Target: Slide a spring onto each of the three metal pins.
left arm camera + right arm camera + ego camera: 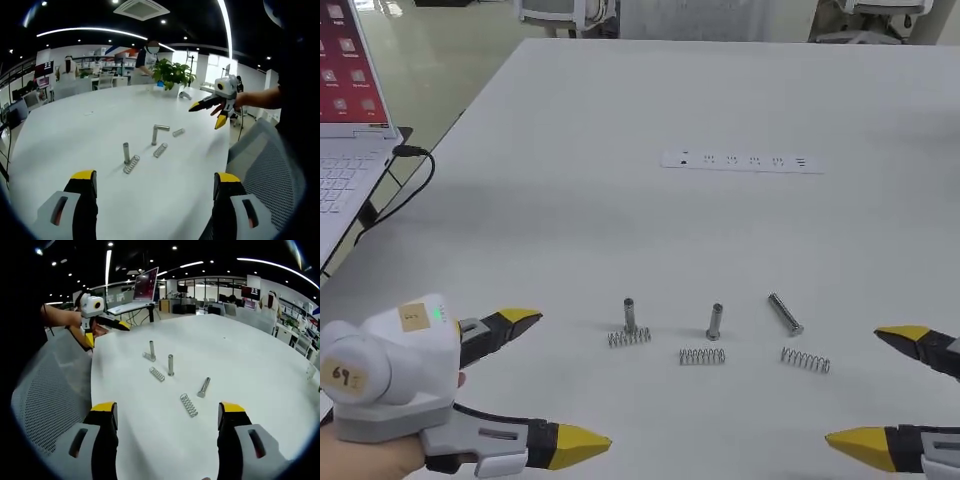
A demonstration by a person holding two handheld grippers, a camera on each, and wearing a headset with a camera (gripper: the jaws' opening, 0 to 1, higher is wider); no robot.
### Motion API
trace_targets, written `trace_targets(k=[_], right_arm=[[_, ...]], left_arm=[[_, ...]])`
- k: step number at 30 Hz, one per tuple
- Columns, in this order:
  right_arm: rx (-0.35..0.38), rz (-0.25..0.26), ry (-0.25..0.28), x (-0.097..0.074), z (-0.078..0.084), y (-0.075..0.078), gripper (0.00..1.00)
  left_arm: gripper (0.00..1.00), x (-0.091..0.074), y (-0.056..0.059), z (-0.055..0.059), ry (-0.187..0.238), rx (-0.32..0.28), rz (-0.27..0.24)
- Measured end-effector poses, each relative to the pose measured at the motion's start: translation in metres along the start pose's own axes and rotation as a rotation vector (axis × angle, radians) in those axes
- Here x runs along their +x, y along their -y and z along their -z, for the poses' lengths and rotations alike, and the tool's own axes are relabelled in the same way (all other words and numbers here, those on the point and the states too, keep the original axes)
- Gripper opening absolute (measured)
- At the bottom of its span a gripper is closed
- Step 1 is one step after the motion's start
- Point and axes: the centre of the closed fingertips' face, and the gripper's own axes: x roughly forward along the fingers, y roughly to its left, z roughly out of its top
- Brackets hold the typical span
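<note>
White desk (720,230), contents L to R, head view:

1. Laptop (340,110), far L edge. Not needed.
2. My left hand-held gripper (558,380): jaws wide apart, holding nothing, near edge of desk, L of the row.
3. Left pin (629,313), upright. Left spring (629,338) lies flat at its base on my side; touching or just clear, can't tell.
4. Mid pin (715,321), upright. Mid spring (702,356) lies flat just in front.
5. Right pin (785,314), lying on its side. Right spring (805,360) lies flat just in front.
6. My right hand-held gripper (873,388): jaws apart, empty, R of the row.

Status (judged): no spring on any pin, 0 of 3; step in hand is the first pick-up.

Method: nip a spring lightly across coils near one end so the bore stays open, tip it vertical, line bore w/ pin top, lower it. Steady the pin w/ the other gripper, as upright pins prob. topple. Right pin needs standing or holding first.

Positions: left spring is nearest my left gripper, ahead and to its R. Right spring is near my right gripper, to its L.
</note>
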Motion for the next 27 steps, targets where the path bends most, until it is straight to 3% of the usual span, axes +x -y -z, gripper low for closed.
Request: trace_targets(k=[14,27], right_arm=[[-0.003,0.0,-0.007,-0.001,0.0014,-0.0001,0.82],[0.001,-0.009,-0.024,0.0004,0.0044,-0.0006,0.79]], left_arm=[[0.94,0.0038,-0.0007,-0.0027,0.007,-0.001,0.004],[0.94,0.0051,-0.005,0.0032,0.002,-0.018,-0.003]])
